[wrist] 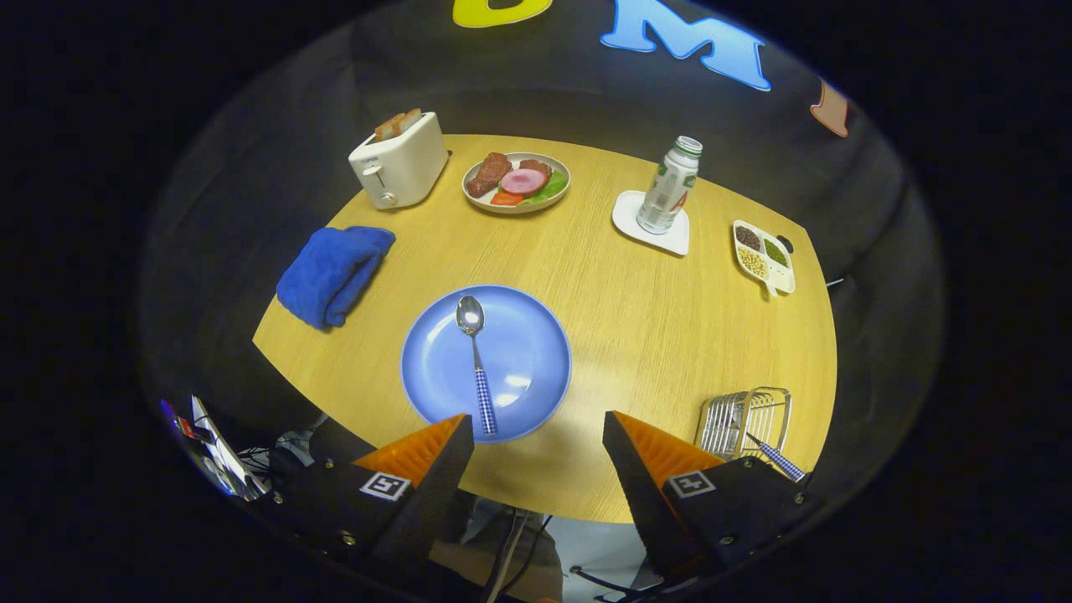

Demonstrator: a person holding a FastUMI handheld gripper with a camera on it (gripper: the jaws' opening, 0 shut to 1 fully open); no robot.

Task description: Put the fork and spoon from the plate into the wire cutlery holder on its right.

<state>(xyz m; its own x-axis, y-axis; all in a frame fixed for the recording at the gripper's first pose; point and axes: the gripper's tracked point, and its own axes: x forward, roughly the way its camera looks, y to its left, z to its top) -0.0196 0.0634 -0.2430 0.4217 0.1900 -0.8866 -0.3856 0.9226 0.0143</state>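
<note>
Spoon, steel with blue-checked handle [477,362], lying on round blue plate [536,368], bowl pointing away, handle end just ahead of one finger. Gripper [538,435] spread wide, holding nothing, hovering over near edge of round wooden table [653,318]. Wire cutlery holder [745,419] right of plate, blue-checked handle [777,457] sticking out of it; fork or not, cannot tell. Beyond: folded blue towel [335,272], white toaster [400,163].

Wire cutlery holder [744,421] and checked handle [777,458] partly behind fingers [670,469].
</note>
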